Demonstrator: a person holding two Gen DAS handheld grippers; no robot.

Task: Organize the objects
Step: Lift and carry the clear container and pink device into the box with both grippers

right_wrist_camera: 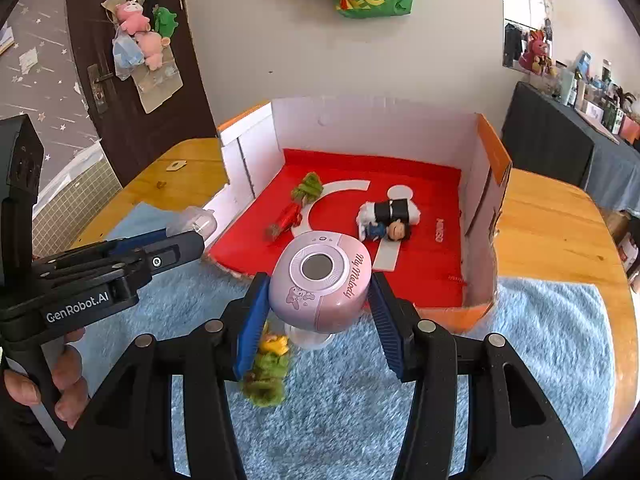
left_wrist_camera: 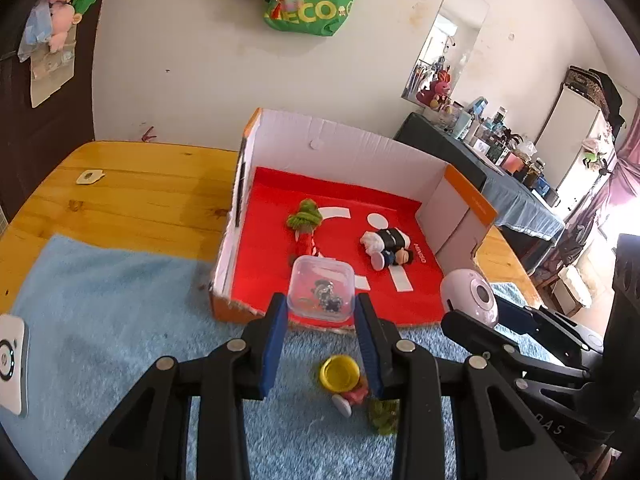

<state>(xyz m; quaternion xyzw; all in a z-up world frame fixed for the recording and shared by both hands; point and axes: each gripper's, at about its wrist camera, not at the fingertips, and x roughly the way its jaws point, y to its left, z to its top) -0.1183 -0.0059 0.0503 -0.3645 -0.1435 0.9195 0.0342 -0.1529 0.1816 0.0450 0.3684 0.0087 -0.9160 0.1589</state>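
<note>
The left gripper [left_wrist_camera: 322,308] pinches a small clear plastic box [left_wrist_camera: 321,292] with rounded corners between its ribbed blue pads, and dark little trinkets show through its walls; it hangs over the torn front edge of the cardboard box [left_wrist_camera: 352,136]. The right gripper [right_wrist_camera: 316,304] clamps a smooth, glossy pink My Melody gadget [right_wrist_camera: 320,280], rounded like a squat drum with a grey circular window on its face and a pale foot beneath, also just at the box's open front. That box has white inner walls, orange outer faces and a flat red floor, where a fuzzy green-topped red toy [left_wrist_camera: 305,226] and a doll in black and white [left_wrist_camera: 386,246] lie apart. Everything sits on a shaggy light-blue mat [left_wrist_camera: 120,320] over a varnished pine table [left_wrist_camera: 132,184]. The left view alone shows a yellow-hatted figure [left_wrist_camera: 344,380] on the mat under the pads and a white device [left_wrist_camera: 12,364] at the mat's edge. The right view alone shows the person's hand [right_wrist_camera: 52,380] around the left gripper's handle.
</note>
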